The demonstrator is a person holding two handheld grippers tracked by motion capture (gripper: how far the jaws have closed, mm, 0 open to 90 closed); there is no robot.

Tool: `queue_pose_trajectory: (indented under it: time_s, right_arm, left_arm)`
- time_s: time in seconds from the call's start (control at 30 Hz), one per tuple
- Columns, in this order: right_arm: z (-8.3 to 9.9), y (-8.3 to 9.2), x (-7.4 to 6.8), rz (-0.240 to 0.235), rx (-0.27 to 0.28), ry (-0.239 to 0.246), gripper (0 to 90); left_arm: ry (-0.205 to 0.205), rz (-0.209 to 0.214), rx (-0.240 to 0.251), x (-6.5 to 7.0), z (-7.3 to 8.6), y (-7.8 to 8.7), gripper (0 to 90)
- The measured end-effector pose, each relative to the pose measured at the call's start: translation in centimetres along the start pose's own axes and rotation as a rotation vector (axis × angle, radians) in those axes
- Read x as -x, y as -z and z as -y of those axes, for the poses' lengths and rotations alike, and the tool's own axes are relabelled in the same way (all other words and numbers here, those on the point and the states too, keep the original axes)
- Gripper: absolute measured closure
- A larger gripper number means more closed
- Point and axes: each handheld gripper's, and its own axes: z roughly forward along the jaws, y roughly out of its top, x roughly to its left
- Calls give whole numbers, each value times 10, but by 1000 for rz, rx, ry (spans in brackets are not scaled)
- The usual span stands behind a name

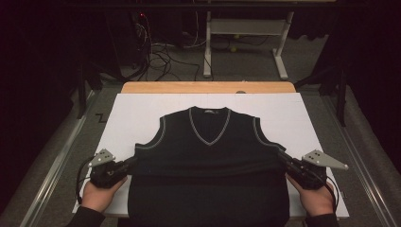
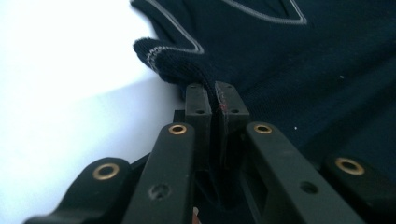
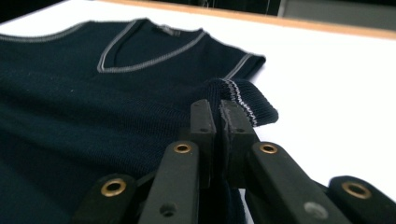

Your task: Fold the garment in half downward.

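A dark navy sleeveless V-neck vest with grey trim lies face up on the white sheet, its hem hanging over the near edge. My left gripper is shut on the vest's left side edge just below the armhole; up close, in the left gripper view, the knit is pinched between the jaws of the left gripper. My right gripper is shut on the opposite side edge below the other armhole, and the striped armhole trim bunches just past the tips of that right gripper.
The white sheet covers a wooden table whose far edge shows bare. Beyond it stand a grey table frame and loose cables on the floor. Metal rails run along both sides of the table.
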Motion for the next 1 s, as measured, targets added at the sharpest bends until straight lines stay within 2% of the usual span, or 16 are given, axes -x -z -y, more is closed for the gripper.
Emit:
queue_pose_trajectory:
  time_s: [0.23, 0.47, 0.53, 0.63, 0.8, 0.9, 0.93, 1.0]
  right_arm:
    - [17, 17, -10, -13, -47, 8, 855]
    - [33, 27, -20, -18, -106, 22, 853]
    - [37, 28, -21, -24, -119, 18, 852]
    - [41, 30, -21, -30, -135, 11, 850]
    - [44, 31, -21, -34, -141, 7, 844]
    - [44, 30, -21, -37, -141, 8, 816]
    - [44, 30, -21, -39, -138, 7, 789]
    - [44, 30, -20, -41, -122, 7, 734]
  left_arm:
    - [-15, 6, -16, 14, 17, 17, 818]
    - [-7, 11, -90, 15, 32, 13, 815]
    - [-17, 9, -106, 15, 35, 12, 814]
    - [-41, -1, -101, 18, 37, 13, 814]
    - [-43, -4, -110, 19, 39, 12, 807]
    - [-50, 4, -85, 19, 40, 12, 780]
    - [-50, 3, -76, 18, 40, 13, 746]
    - [-23, 9, -61, 16, 39, 13, 626]
